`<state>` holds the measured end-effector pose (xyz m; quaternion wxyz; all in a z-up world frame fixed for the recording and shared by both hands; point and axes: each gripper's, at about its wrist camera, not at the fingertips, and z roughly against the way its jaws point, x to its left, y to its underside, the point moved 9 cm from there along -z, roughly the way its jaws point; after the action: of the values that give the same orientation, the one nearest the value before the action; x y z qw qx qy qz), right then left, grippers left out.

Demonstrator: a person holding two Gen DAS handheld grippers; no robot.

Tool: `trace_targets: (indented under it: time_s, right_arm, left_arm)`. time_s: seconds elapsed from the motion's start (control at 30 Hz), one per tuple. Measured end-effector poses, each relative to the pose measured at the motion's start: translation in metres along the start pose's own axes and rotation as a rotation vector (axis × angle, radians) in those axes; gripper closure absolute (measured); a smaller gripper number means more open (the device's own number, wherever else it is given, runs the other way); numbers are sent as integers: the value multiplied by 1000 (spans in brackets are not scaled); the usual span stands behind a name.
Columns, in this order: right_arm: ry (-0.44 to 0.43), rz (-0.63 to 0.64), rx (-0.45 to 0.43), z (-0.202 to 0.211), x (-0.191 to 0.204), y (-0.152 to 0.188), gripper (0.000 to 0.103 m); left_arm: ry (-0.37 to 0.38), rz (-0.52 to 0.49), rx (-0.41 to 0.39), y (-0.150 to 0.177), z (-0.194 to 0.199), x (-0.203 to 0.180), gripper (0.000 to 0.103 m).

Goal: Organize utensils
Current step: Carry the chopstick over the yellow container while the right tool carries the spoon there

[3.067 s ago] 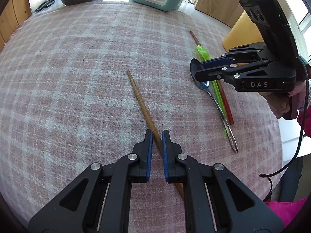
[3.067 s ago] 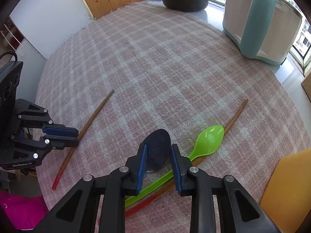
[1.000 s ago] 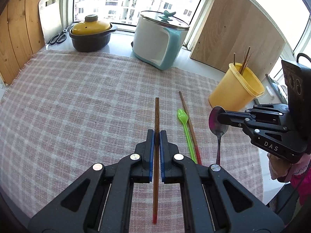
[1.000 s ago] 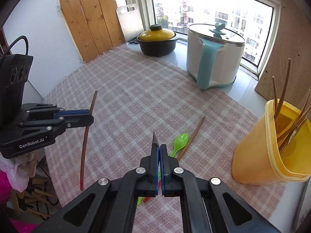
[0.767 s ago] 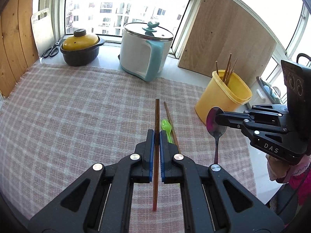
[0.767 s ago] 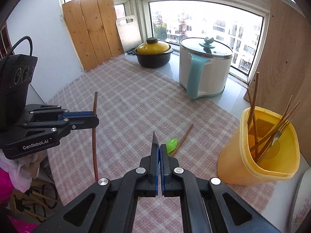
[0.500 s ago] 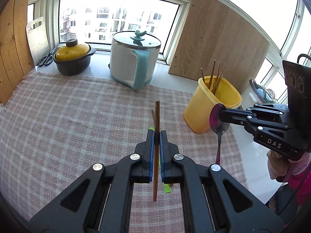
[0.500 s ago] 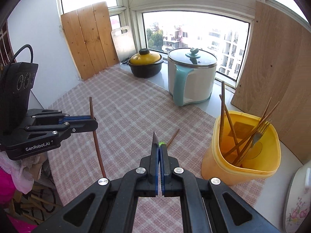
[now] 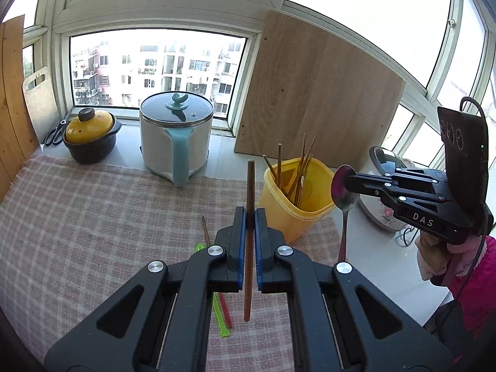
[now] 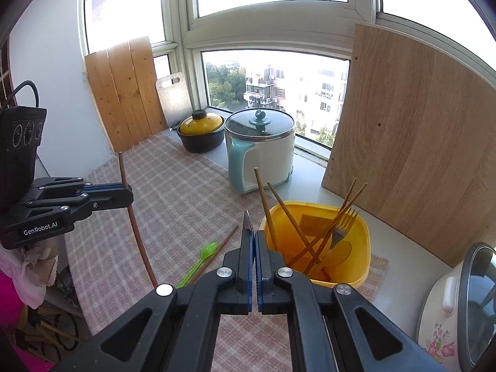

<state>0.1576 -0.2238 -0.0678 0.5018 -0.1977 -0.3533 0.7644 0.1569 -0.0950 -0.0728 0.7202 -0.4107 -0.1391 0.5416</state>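
Checked cloth (image 9: 77,217) covers the bench; left gripper (image 9: 250,217) clamps a brown chopstick (image 9: 249,248) upright, right gripper (image 10: 253,241) pinches a steel spoon (image 9: 343,198) near the yellow tub (image 10: 356,266).

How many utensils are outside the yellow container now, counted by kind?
Chopsticks: 2 (held chopstick in left hand-held gripper; lying chopstick on cloth)
Spoons: 2 (metal spoon in right hand-held gripper; green spoon on cloth)
Total: 4
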Motion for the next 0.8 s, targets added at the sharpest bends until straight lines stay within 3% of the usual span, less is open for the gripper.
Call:
trace_targets:
  time_s: [0.4, 0.8]
  right_arm:
    - [74, -17, -63, 22, -59, -27, 103]
    - [114, -33, -88, 17, -98, -51, 103]
  left_arm:
    - [36, -62, -82, -61, -4, -54, 100]
    - [55, -81, -114, -109, -29, -80, 100]
